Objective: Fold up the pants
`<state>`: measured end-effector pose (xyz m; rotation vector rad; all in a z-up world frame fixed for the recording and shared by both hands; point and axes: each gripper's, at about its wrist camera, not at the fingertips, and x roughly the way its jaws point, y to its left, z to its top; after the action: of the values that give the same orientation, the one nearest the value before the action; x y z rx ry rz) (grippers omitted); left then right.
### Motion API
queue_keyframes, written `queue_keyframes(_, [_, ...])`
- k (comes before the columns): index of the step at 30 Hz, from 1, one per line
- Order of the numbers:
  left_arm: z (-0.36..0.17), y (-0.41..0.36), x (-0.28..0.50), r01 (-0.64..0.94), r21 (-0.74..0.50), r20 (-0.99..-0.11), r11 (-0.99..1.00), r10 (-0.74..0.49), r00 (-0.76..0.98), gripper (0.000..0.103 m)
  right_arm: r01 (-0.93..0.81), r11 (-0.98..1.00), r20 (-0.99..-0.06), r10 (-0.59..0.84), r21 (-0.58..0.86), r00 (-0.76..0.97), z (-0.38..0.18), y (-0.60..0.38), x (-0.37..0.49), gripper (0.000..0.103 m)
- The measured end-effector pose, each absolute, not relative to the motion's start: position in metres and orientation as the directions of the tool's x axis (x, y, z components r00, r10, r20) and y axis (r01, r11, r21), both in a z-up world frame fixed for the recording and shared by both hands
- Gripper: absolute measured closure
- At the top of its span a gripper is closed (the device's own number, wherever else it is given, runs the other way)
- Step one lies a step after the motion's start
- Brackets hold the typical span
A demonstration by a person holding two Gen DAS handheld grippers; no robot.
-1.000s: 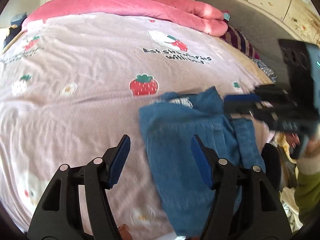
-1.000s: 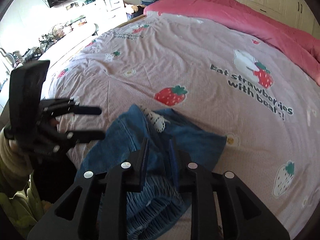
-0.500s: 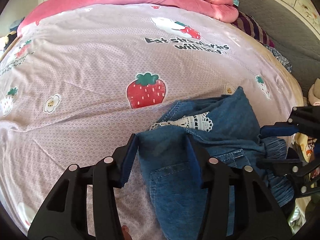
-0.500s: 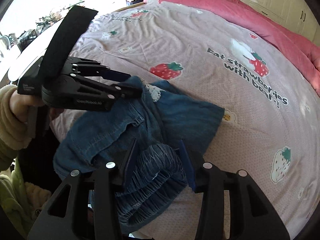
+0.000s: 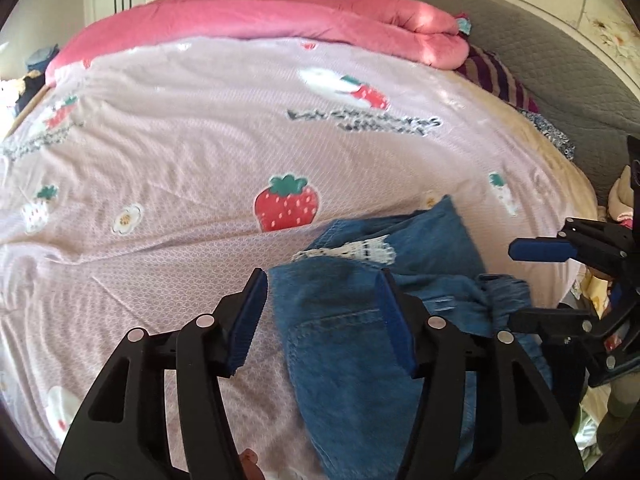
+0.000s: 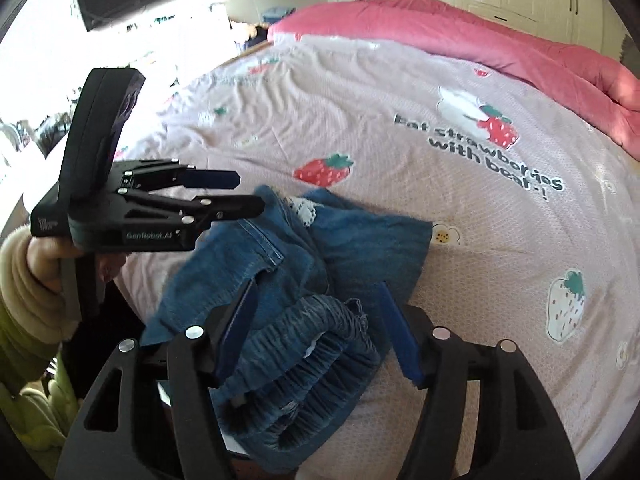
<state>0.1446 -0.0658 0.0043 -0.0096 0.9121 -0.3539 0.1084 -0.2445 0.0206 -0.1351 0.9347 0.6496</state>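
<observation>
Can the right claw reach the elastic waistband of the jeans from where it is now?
Probably yes. The right claw is open, and the gathered waistband of the jeans lies uncovered between its fingers; the left claw is off to the side.

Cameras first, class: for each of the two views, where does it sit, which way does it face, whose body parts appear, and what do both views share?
Left wrist view: sits on the left claw, faces across the bed toward the pink quilt; shows its own open fingers and the right claw at the right edge.
Right wrist view: sits on the right claw, faces across the bed; shows its open fingers, the left claw and the left hand.
Shared: the jeans, strawberry sheet, quilt.
</observation>
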Motion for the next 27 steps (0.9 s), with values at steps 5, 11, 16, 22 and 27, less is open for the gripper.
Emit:
queue_keyframes(5, [0.021,-0.069,0.132,0.310,-0.145,-0.749,0.940,-0.309,0.586,0.050,-0.568,0.810,-0.768,0.457,0.149,0.450,0.032,-0.250,0.098,0.035])
queue_keyframes(11, [0.036,-0.073,0.117,0.321,-0.113,-0.728,0.940,-0.298,0.617,0.045,-0.565,0.813,-0.754,0.459,0.143,0.470,0.041,-0.255,0.083,0.031])
queue_keyframes(16, [0.044,-0.076,0.105,0.325,-0.099,-0.714,0.940,-0.295,0.635,0.040,-0.562,0.813,-0.741,0.469,0.150,0.481,0.046,-0.258,0.071,0.029])
queue_keyframes(22, [0.048,-0.075,0.092,0.326,-0.099,-0.706,0.940,-0.297,0.643,0.029,-0.555,0.817,-0.725,0.476,0.155,0.497,0.049,-0.258,0.060,0.021])
queue_keyframes(27, [0.042,-0.070,0.083,0.307,-0.113,-0.708,0.945,-0.293,0.642,0.020,-0.525,0.831,-0.714,0.479,0.181,0.511,0.045,-0.261,0.055,0.015])
